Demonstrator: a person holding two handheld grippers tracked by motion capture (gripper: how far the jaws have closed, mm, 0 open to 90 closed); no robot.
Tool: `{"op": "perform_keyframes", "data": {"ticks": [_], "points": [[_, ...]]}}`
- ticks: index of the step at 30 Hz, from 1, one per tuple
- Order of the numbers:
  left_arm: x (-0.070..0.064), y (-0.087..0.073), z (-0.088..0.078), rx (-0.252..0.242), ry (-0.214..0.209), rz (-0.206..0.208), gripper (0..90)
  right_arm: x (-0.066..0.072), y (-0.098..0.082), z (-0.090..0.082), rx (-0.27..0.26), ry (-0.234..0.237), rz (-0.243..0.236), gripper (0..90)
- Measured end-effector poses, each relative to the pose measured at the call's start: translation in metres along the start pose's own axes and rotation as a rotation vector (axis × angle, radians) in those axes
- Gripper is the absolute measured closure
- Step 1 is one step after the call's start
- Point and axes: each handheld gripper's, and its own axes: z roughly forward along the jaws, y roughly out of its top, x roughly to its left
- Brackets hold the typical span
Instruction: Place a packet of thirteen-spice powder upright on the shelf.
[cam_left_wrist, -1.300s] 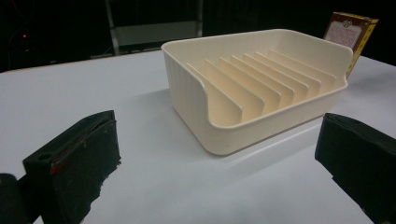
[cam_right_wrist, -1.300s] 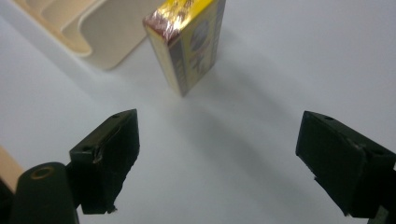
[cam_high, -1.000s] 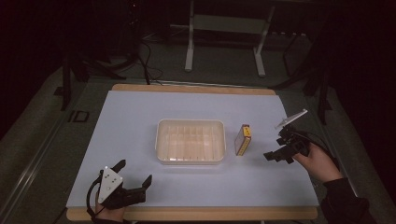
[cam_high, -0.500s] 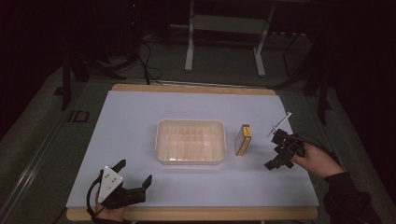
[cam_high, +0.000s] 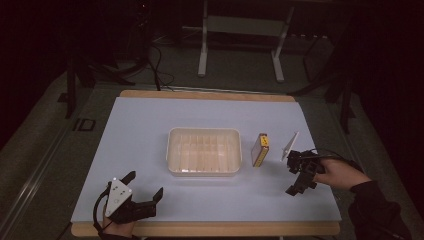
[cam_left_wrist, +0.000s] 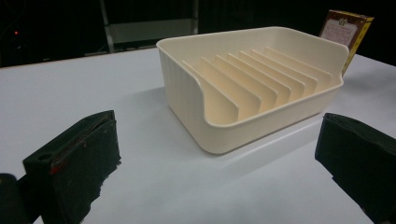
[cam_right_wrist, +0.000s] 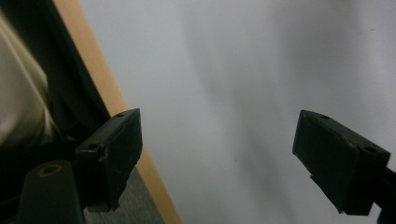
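A cream slotted tray (cam_high: 204, 151) sits mid-table, and a small yellow and brown box (cam_high: 260, 149) stands on edge just right of it. My left gripper (cam_high: 144, 186) rests near the front left edge, open, with nothing between its jaws. In the left gripper view, that gripper (cam_left_wrist: 217, 158) faces the tray (cam_left_wrist: 252, 93), with the box (cam_left_wrist: 345, 32) behind it. My right gripper (cam_high: 295, 179) hovers right of the box, angled down toward the front. Its jaws have just narrowed a little and stand open over bare table (cam_right_wrist: 219, 154).
The white table top (cam_high: 150, 120) has a wooden rim (cam_high: 210, 229) along the front. The right gripper view shows that rim (cam_right_wrist: 100, 79) with pale fabric (cam_right_wrist: 18, 93) beyond it. A metal stand (cam_high: 240, 45) and cables lie on the dark floor behind.
My right gripper has come down and moved toward the front of the table, tipping to point more steeply downward. My left gripper has stayed where it was.
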Motion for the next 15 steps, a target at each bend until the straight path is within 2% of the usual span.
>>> {"op": "perform_keyframes", "data": {"ticks": [7,11,15], "points": [[-0.0001,-0.0001,0.0004,0.001,-0.004,-0.004,0.0,0.0047,0.0025,0.0024,0.022,0.026,-0.083,15.4],[-0.0001,0.0000,0.0004,0.000,-0.005,-0.005,0.0,0.0067,0.0046,0.0037,0.033,0.045,-0.105,15.7],[-0.0001,0.0000,0.0007,0.000,-0.005,-0.005,0.0,0.0106,0.0063,0.0062,0.068,0.045,-0.147,16.0]]}}
